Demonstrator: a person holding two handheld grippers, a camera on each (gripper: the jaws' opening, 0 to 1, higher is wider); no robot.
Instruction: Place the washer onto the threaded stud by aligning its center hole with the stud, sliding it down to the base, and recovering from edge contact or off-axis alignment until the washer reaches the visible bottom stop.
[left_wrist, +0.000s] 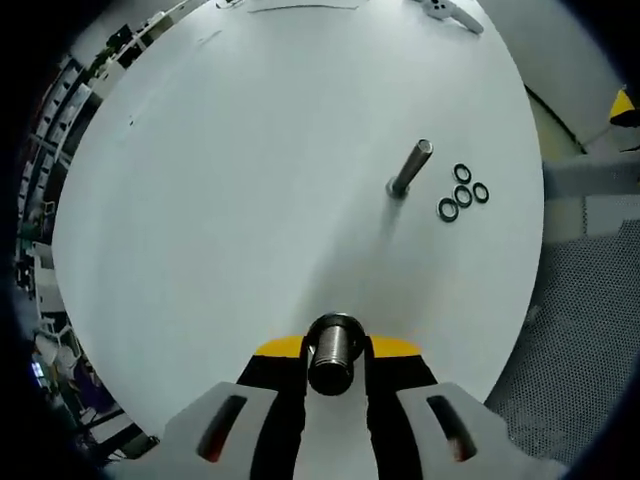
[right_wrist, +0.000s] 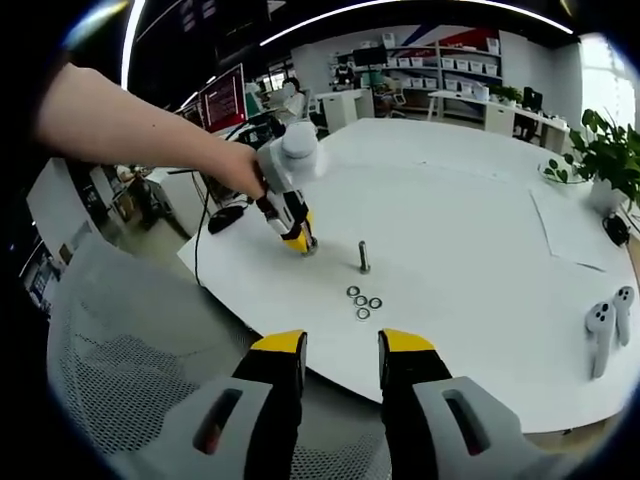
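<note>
A bare threaded stud (left_wrist: 410, 168) (right_wrist: 364, 257) stands upright on the round white table (left_wrist: 250, 200). Several dark ring washers (left_wrist: 462, 190) (right_wrist: 362, 301) lie flat in a cluster beside it, apart from it. My left gripper (left_wrist: 335, 352) is shut on a second threaded metal stud (left_wrist: 335, 360), short of the upright stud. In the right gripper view a hand holds that left gripper (right_wrist: 297, 238) tip-down on the table, left of the upright stud. My right gripper (right_wrist: 340, 345) hangs open over the table's near edge, with nothing between its fingers and the washers ahead of it.
Two white hand controllers (right_wrist: 605, 330) (left_wrist: 455, 12) lie on the table at its rim. A sheet of paper (right_wrist: 580, 225) and a potted plant (right_wrist: 605, 150) sit on the far right. A mesh chair (right_wrist: 120, 330) stands beside the table edge. A black cable (right_wrist: 225, 218) hangs off the left side.
</note>
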